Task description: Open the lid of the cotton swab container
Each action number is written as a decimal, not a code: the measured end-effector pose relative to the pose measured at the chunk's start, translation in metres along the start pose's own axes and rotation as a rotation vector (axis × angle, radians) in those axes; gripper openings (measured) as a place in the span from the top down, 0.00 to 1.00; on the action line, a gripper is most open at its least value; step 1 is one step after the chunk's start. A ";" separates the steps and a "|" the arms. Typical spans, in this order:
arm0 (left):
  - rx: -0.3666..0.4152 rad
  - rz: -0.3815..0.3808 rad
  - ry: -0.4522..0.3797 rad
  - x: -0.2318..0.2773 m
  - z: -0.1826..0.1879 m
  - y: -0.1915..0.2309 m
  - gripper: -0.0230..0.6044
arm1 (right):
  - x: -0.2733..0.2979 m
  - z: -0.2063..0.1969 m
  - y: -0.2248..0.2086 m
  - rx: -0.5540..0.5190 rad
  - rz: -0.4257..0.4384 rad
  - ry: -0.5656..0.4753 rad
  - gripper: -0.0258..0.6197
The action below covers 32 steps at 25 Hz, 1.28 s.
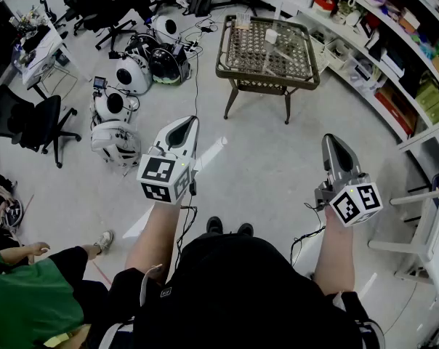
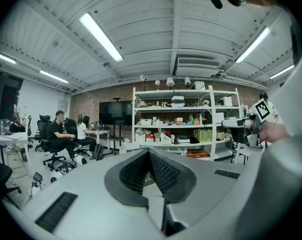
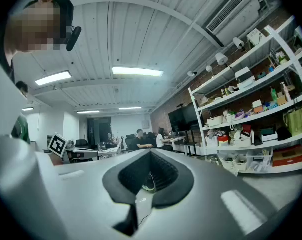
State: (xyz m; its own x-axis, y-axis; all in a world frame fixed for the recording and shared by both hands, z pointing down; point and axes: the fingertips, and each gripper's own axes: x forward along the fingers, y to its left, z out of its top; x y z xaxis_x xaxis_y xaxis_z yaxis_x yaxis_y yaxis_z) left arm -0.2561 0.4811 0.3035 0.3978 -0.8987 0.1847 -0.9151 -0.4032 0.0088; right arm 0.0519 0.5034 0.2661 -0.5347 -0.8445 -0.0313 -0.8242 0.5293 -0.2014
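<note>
While the left tongs (image 1: 188,122) and the right tongs (image 1: 331,139) are both fully closed on nothing, in the air and well apart from the worktop (image 1: 267,86), we judge the step in hand to be the approach: step closer, then open one pair to steady the body and the other for the lid. We cannot identify the cotton swab container with certainty; it is probably among the small items (image 1: 243,22) on that glass-topped wicker worktop. Round white devices (image 1: 125,71) crowd the pale floor (image 1: 278,173) at left; stocked shelves (image 1: 394,57) line the right.
</note>
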 end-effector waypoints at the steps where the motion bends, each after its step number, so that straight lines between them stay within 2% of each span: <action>1: 0.000 0.000 0.000 0.000 0.000 0.000 0.96 | 0.000 -0.001 0.000 0.000 0.001 0.001 0.95; 10: 0.006 -0.005 0.008 0.003 -0.002 -0.006 0.96 | -0.003 -0.003 -0.004 0.016 -0.002 -0.001 0.95; 21: 0.008 0.004 0.012 0.010 -0.010 -0.039 0.96 | -0.038 0.000 -0.033 0.049 -0.002 -0.045 0.95; 26: 0.007 -0.016 0.020 0.020 -0.010 -0.059 0.96 | -0.053 -0.001 -0.050 0.066 -0.021 -0.039 0.95; 32: 0.006 -0.028 0.024 0.036 -0.009 -0.062 0.96 | -0.048 -0.007 -0.059 0.086 -0.021 -0.023 0.95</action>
State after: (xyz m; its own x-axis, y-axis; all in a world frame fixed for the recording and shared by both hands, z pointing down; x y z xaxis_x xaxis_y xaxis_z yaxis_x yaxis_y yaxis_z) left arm -0.1853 0.4753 0.3187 0.4216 -0.8827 0.2075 -0.9031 -0.4293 0.0086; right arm 0.1251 0.5132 0.2865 -0.5123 -0.8574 -0.0483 -0.8155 0.5034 -0.2855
